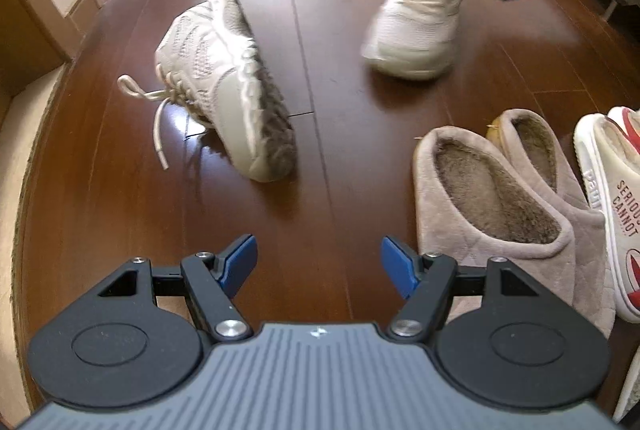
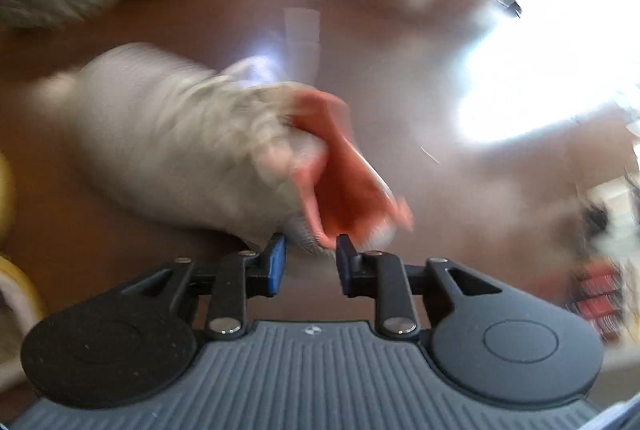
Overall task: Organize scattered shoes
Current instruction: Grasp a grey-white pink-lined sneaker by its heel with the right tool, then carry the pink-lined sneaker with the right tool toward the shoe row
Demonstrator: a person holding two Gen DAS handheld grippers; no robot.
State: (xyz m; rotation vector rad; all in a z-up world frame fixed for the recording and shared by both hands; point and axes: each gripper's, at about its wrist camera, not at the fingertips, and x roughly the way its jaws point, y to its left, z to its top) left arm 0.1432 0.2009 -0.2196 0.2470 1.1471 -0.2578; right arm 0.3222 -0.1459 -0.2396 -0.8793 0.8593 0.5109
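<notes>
Now, sneaker: the upright white sneaker (image 1: 416, 26) with the pink lining stands on the wood floor (image 1: 352, 158), well apart from its mate; its heel collar is what I'm taking.
Right gripper: my right gripper (image 2: 311, 250) is narrowed on the heel collar; the rim sits between the blue pads, but blur keeps me from telling whether they press it yet.
Grip advice: I judge it best to bite deep on the collar, not just the lining edge, so the shoe doesn't swing or slip when lifted.
Mate: the other sneaker (image 1: 228, 86) lies tipped on its side, lace (image 1: 154, 118) trailing loose.
Left gripper: my left gripper (image 1: 318, 266) hangs spread wide and empty over bare floor.
Row: the slippers (image 1: 504, 198) sit paired beside a white sandal (image 1: 616, 206); I'd set the sneaker next to them, toes matching.
</notes>
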